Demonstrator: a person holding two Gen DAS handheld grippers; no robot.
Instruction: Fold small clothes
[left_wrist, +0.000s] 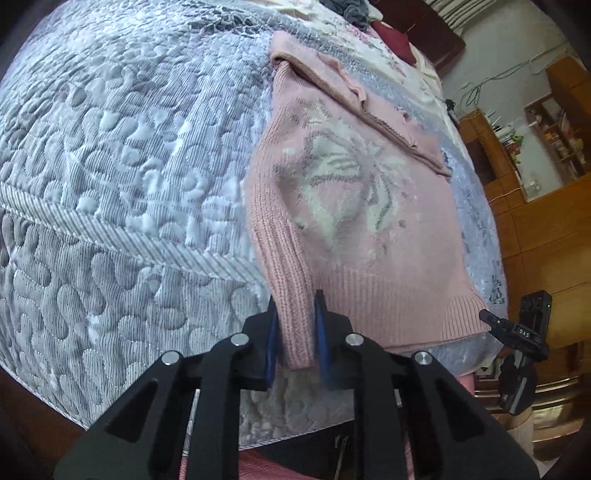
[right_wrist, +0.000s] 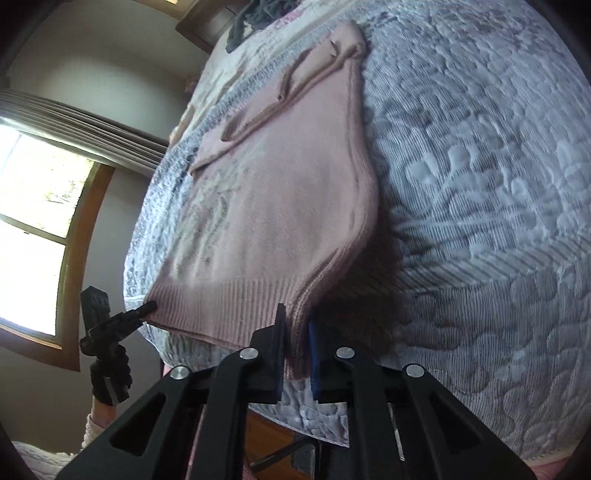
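Pink ribbed knit fills the narrow gap between the left gripper's (left_wrist: 297, 332) blue-padded fingers (left_wrist: 272, 343), which pinch the near left corner of the one sweater (left_wrist: 354, 229) at its hem. In the right wrist view the right gripper (right_wrist: 295, 347) does the same at the other near corner: its two fingers (right_wrist: 277, 354) stand close together with a fold of the ribbed hem clamped between them. Each gripper also shows small at the edge of the other's view, tip at the hem.

One sweater is in sight, pink with a pale grey-and-white pattern on its front, lying flat on a quilted grey-striped bedspread (left_wrist: 122, 155) with its hem at the near edge of the bed. Its sleeve (left_wrist: 332, 85) is folded across the upper chest. Beyond it, at the far end of the bed, lie a dark grey garment (left_wrist: 351, 9) and a dark red cloth (left_wrist: 393, 40). Wooden cabinets (left_wrist: 535, 221) stand past the bed on one side, a window (right_wrist: 40, 206) on the other.
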